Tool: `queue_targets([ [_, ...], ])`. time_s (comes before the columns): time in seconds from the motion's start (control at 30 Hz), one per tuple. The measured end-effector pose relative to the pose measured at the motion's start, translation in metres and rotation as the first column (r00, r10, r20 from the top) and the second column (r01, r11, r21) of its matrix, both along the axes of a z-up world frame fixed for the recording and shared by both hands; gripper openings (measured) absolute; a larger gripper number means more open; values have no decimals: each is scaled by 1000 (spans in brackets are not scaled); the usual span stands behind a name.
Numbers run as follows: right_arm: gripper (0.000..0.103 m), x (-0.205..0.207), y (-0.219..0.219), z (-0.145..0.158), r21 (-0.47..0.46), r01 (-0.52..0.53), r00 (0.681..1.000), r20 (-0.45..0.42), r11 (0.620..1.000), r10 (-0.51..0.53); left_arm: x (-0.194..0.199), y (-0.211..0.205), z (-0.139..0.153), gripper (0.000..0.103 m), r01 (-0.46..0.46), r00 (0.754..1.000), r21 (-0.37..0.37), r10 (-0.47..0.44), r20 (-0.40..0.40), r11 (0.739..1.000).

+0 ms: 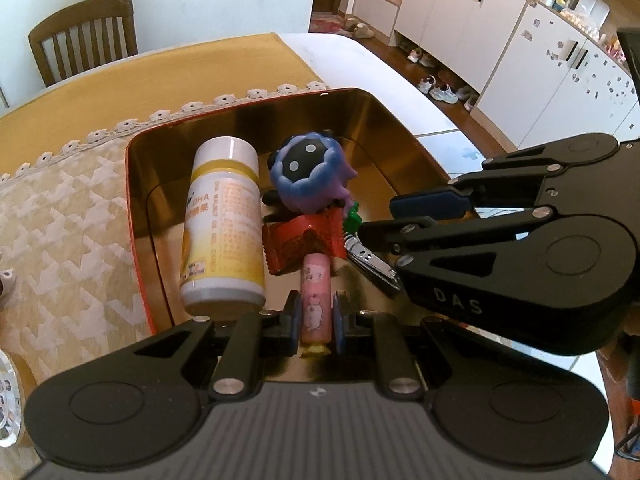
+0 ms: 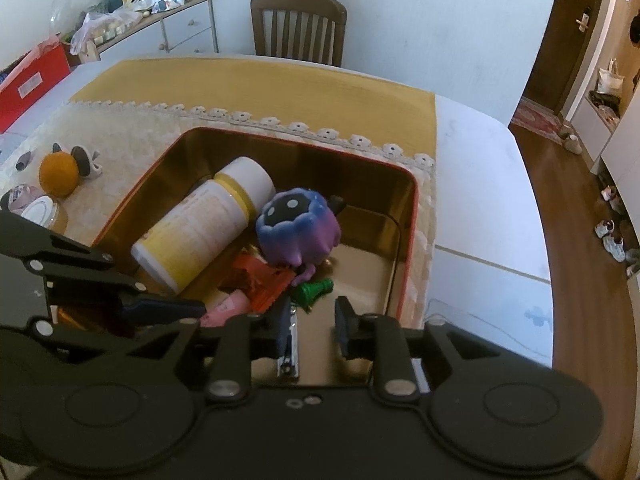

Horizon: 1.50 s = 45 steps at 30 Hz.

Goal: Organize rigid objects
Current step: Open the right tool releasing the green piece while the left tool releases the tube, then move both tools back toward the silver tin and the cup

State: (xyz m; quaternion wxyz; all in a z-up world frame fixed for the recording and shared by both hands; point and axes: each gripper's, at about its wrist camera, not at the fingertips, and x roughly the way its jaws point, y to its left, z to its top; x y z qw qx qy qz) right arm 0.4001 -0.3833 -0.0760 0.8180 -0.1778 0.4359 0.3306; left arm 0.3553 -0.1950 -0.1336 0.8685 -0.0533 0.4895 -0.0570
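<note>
- The left gripper (image 1: 316, 318) pinches a pink tube (image 1: 316, 300) printed with a cartoon figure, low inside the tin (image 1: 136, 208).
- The right gripper (image 2: 313, 328) stands parted over the tin floor; nail clippers (image 2: 290, 344) lie against its left finger.
- "DAS" is embossed on the right gripper's arm.
- A bottle (image 1: 224, 224) lying in the tin reads "DHA"; the rest is unreadable.
- Toy (image 1: 310, 172), red packet (image 1: 308, 240) and green piece (image 2: 314, 290) sit beside it.
</note>
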Motion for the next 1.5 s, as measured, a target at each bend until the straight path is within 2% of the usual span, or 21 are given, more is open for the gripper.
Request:
queue_targets([
  [0.57, 39, -34, -16, 32, 68, 48, 999, 17, 997, -49, -43, 5, 35, 21, 26, 994, -42, -22, 106, 999],
  [0.7, 45, -43, -16, 41, 91, 61, 998, 25, 994, -64, -55, 10, 44, 34, 34, 990, -50, -26, 142, 998],
  [0.83, 48, -54, -17, 52, 117, 79, 996, 30, 990, -83, -69, 21, 52, 52, 17, 987, -75, -4, 163, 997],
  [0.93, 56, -64, -18, 61, 143, 95, 994, 43, 985, -102, -80, 31, 60, 57, 16, 981, -99, 4, 195, 995],
  [1.1, 62, -85, -17, 73, 184, 126, 989, 54, 975, -138, -99, 42, 73, 58, 47, 969, -65, -30, 246, 997],
  [1.2, 67, -100, -14, 80, 210, 137, 986, 68, 968, -154, -114, 51, 81, 68, 55, 961, -39, -43, 275, 998],
  [1.27, 74, -110, -11, 84, 225, 142, 984, 73, 964, -162, -123, 60, 85, 68, 52, 959, -38, -40, 279, 998],
  [1.4, 77, -125, -3, 91, 254, 152, 981, 76, 955, -177, -140, 79, 94, 68, 50, 953, -31, -38, 301, 998],
  [1.5, 83, -136, 4, 95, 284, 156, 980, 76, 946, -185, -153, 94, 100, 69, 47, 945, -29, -35, 324, 998],
])
